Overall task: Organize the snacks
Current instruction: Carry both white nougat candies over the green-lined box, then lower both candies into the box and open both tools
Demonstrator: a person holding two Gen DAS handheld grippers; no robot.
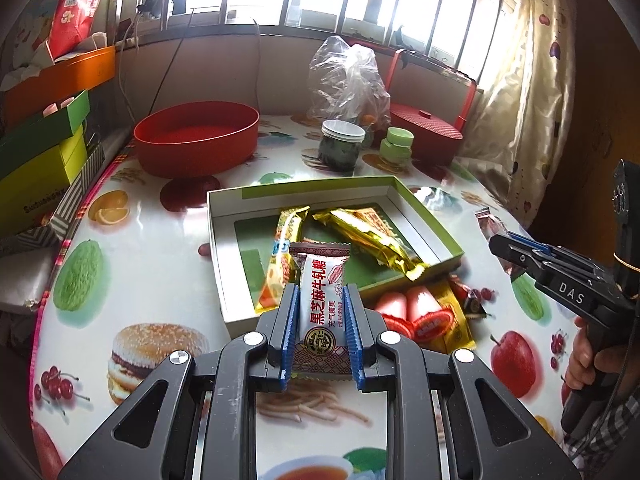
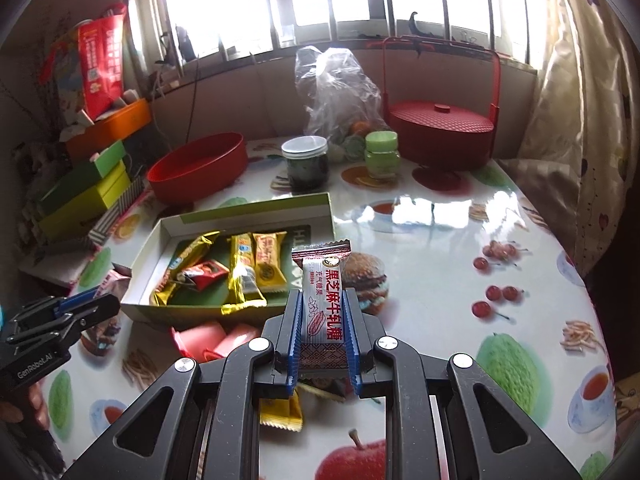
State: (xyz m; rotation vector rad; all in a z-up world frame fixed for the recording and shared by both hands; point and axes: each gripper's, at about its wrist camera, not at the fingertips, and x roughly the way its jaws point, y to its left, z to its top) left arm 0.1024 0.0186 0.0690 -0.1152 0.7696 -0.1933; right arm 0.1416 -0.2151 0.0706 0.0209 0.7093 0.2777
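My left gripper (image 1: 322,300) is shut on a white and brown nougat candy packet (image 1: 322,300), held upright just in front of the green-edged snack box (image 1: 224,264). The box holds several gold and yellow wrapped bars (image 1: 360,232). My right gripper (image 2: 322,304) is shut on a second nougat candy packet (image 2: 322,300), held beside the box's (image 2: 248,212) near right corner. Pink jelly cups (image 1: 404,304) and a yellow packet (image 1: 456,320) lie loose on the table by the box. The right gripper also shows in the left wrist view (image 1: 508,248).
A red round bowl (image 1: 196,136) stands behind the box. A dark jar (image 1: 340,144), a green jar (image 1: 396,144), a clear plastic bag (image 1: 348,76) and a red lidded basket (image 1: 428,128) stand at the back. Stacked boxes (image 1: 40,152) line the left edge.
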